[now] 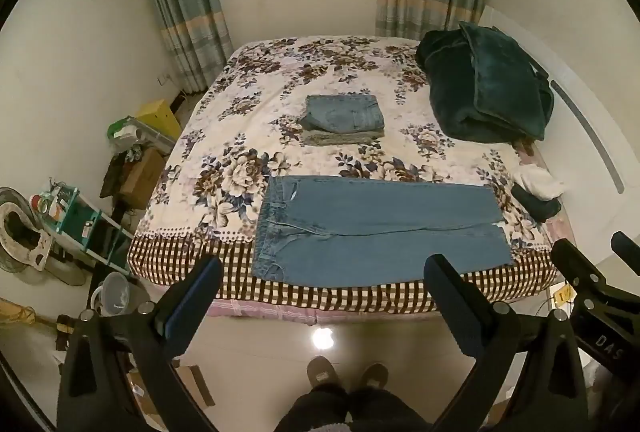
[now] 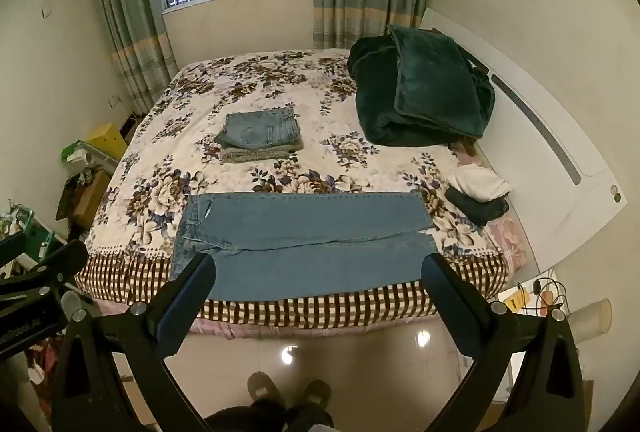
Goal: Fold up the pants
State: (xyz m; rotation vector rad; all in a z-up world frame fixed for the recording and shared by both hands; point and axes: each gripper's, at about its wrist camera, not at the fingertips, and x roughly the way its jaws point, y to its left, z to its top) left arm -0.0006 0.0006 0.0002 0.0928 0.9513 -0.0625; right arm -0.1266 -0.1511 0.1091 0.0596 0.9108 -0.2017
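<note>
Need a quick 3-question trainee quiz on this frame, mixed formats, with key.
1. True or false: the left gripper is shut on the flat jeans.
2. The waistband of the flat jeans points toward the person's: A) left B) right C) the window
3. Fill in: the folded jeans sit on top of a folded ____ garment.

Key: 1 false, both it and the right gripper are open, holding nothing. 2 A. 3 grey.

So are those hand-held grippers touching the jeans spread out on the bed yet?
Apart. In both wrist views each open hand-held gripper, left and right, hovers over the floor short of the bed, holding nothing; the jeans lie flat, untouched.
</note>
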